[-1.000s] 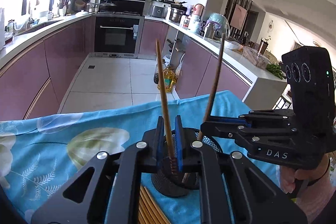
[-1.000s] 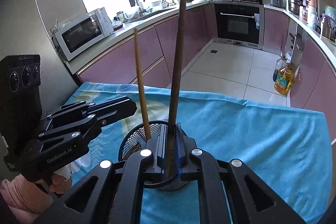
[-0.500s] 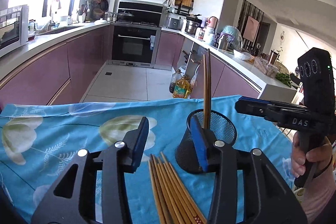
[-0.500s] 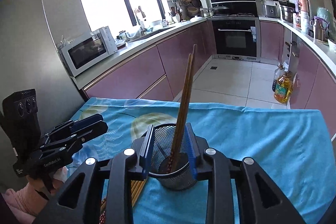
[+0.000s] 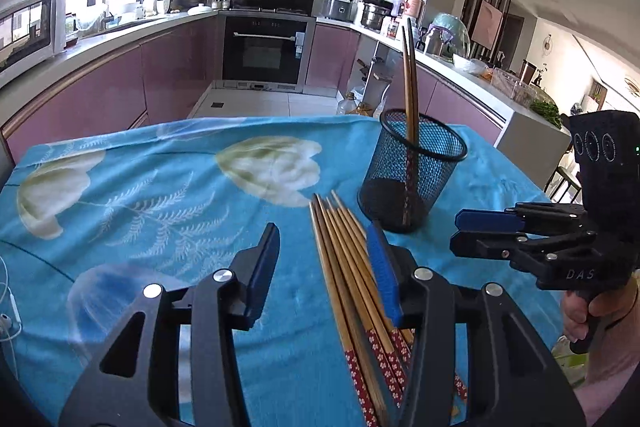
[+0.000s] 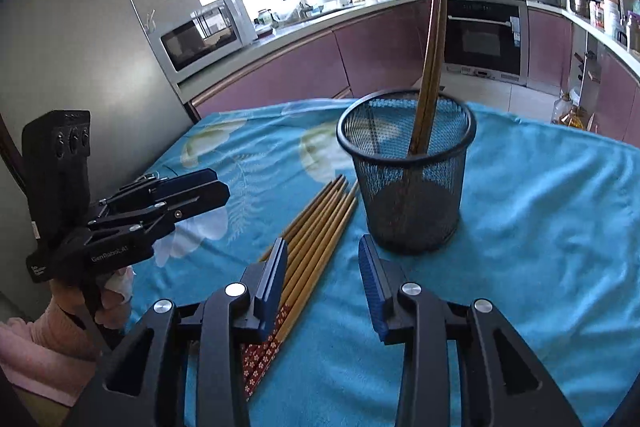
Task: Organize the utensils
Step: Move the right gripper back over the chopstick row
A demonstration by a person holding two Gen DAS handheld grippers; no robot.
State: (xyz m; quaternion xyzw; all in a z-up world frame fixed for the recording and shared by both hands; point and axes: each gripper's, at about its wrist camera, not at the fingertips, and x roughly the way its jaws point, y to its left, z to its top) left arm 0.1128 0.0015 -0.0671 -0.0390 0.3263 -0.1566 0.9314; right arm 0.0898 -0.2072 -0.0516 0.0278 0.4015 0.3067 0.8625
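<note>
A black mesh cup [image 5: 412, 171] [image 6: 408, 179] stands upright on the blue flowered cloth [image 5: 180, 195] [image 6: 540, 227] with two chopsticks [image 5: 410, 79] [image 6: 432, 67] leaning in it. Several wooden chopsticks with red patterned ends [image 5: 352, 267] [image 6: 316, 243] lie in a bundle on the cloth beside the cup. My left gripper [image 5: 324, 267] is open and empty above the bundle; it also shows in the right wrist view [image 6: 204, 187]. My right gripper [image 6: 324, 279] is open and empty in front of the cup; it also shows in the left wrist view [image 5: 472, 231].
The table stands in a kitchen with purple cabinets, an oven [image 5: 268, 47] and a microwave [image 6: 208, 35]. A white earphone cable [image 5: 8, 307] lies at the cloth's left edge. An oil bottle [image 6: 568, 111] stands on the floor beyond the table.
Both grippers let go of a chopstick each into the cup, opened, and drew back and down from it. The two chopsticks now lean together in the cup.
</note>
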